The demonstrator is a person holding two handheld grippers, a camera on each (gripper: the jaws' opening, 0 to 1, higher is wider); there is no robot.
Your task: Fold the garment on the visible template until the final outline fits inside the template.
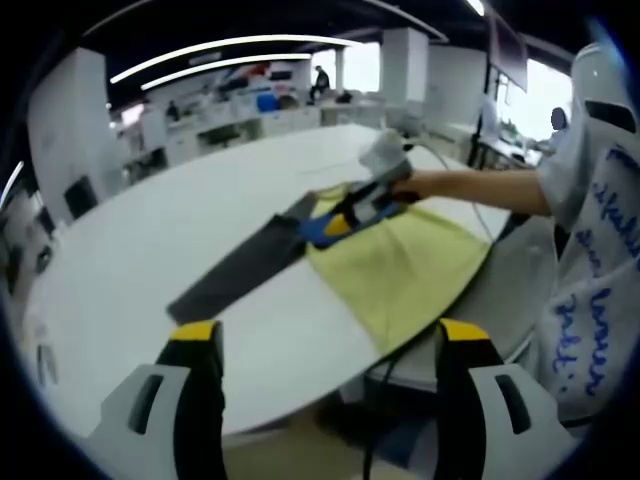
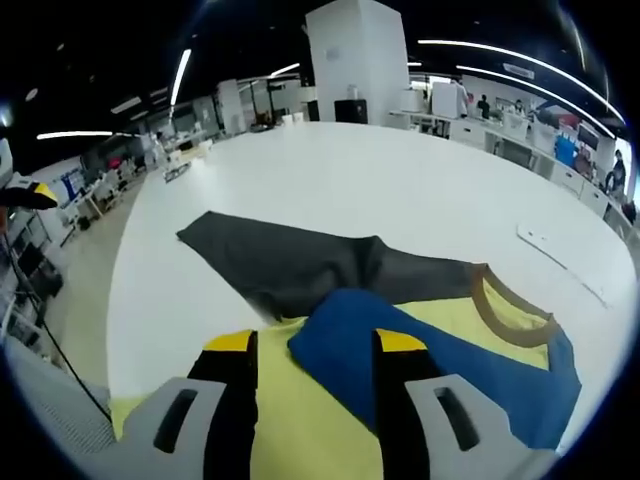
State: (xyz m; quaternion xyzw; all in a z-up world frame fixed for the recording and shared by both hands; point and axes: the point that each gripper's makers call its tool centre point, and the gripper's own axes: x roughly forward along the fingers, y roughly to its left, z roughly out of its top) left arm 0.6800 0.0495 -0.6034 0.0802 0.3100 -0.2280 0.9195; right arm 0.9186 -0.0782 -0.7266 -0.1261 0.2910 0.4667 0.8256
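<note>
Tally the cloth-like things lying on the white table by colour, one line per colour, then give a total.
Yellow garment with blue sleeve and brown collar: 1
Dark grey template sheet: 1
Total: 2

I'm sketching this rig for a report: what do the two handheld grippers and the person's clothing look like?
Each gripper has two black jaws with yellow tips rising from pale grey housings with slotted openings; see the left gripper and right gripper. In the left gripper view the right gripper shows a grey body trailing a pale cable. The person wears a white short-sleeved shirt with blue handwriting-style lettering.
</note>
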